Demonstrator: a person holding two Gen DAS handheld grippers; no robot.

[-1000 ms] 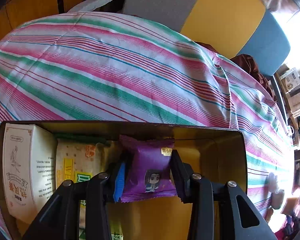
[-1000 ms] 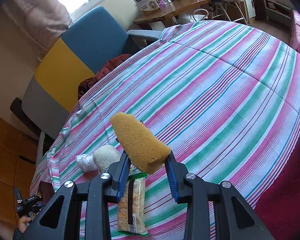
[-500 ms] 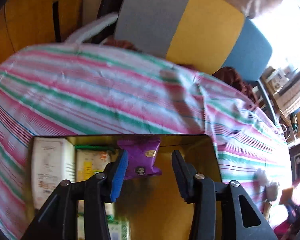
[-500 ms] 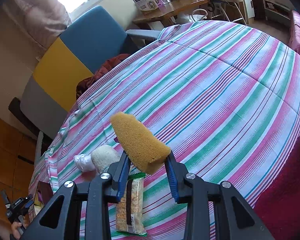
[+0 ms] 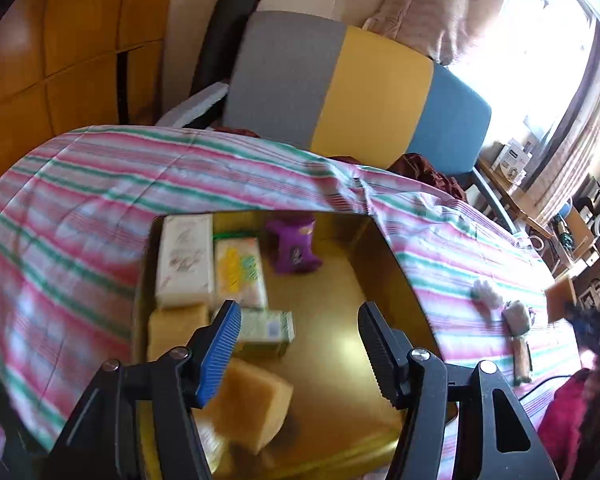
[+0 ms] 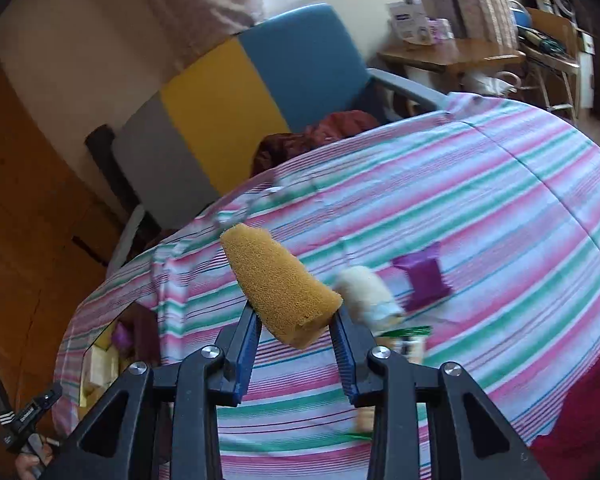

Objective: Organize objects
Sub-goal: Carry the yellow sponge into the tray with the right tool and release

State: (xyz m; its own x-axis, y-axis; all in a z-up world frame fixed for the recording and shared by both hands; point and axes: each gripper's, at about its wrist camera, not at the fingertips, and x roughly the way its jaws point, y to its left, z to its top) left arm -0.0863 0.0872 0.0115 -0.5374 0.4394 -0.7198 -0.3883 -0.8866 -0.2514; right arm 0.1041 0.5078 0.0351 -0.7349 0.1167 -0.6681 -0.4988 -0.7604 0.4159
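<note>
Behind the table stands a chair (image 5: 360,92) with a back in grey, yellow and blue panels; a dark red cloth (image 6: 320,132) lies bunched on its seat. A wooden side table (image 6: 452,50) by the bright window carries a white box (image 6: 410,22). Pale curtains (image 5: 432,12) hang above.

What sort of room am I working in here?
Most likely a lived-in home room, not a lab: a bed or table under a striped cloth, a grey, yellow and blue armchair beside it, a curtained window, and a cluttered wooden side table.
</note>
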